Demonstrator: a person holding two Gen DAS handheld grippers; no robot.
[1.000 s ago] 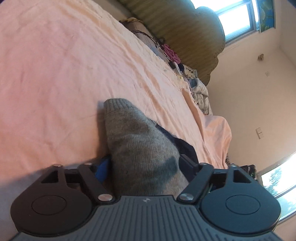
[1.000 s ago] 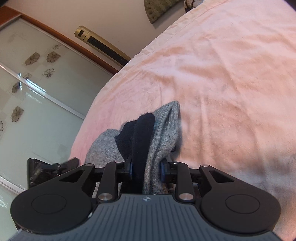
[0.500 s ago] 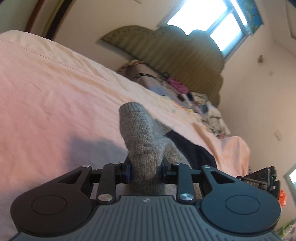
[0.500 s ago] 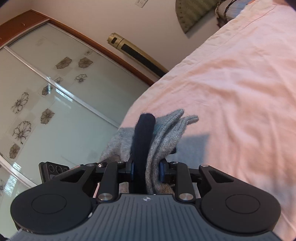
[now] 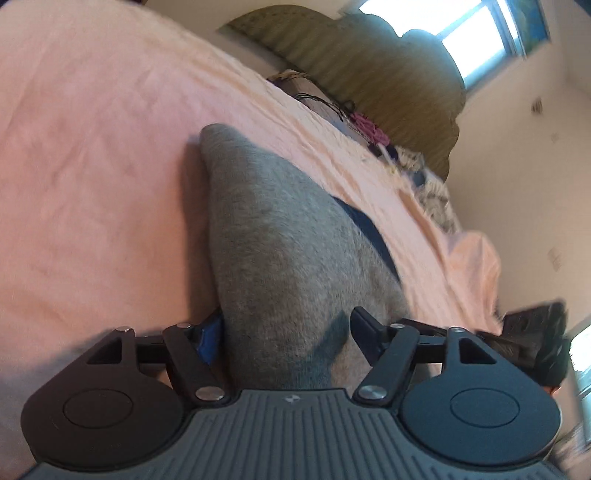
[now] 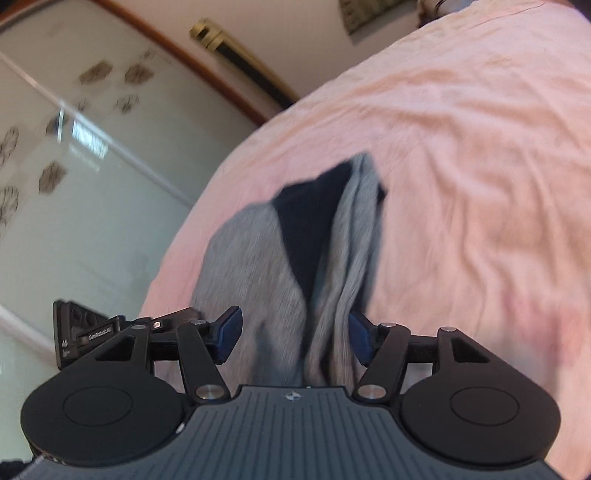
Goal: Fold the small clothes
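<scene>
A grey knit sock (image 5: 280, 240) with a dark navy part (image 5: 369, 232) lies on the pink bedsheet (image 5: 92, 166). My left gripper (image 5: 286, 332) is open, its fingers wide on either side of the sock. In the right wrist view the same grey sock (image 6: 258, 277) with its navy part (image 6: 310, 221) lies folded on the sheet (image 6: 480, 184). My right gripper (image 6: 293, 332) is open, its blue pads (image 6: 229, 332) spread on both sides of the fabric. The other gripper shows at the left edge of that view (image 6: 85, 328).
A padded olive headboard (image 5: 369, 62) and a heap of clothes and items (image 5: 369, 129) stand at the bed's far end below a bright window (image 5: 491, 33). A glass sliding wardrobe door (image 6: 74, 184) stands beyond the bed's edge.
Both grippers were shut on the sock half a second ago and have now opened. The sock has dropped back flat onto the sheet. Both cameras have tilted down toward the bed.
</scene>
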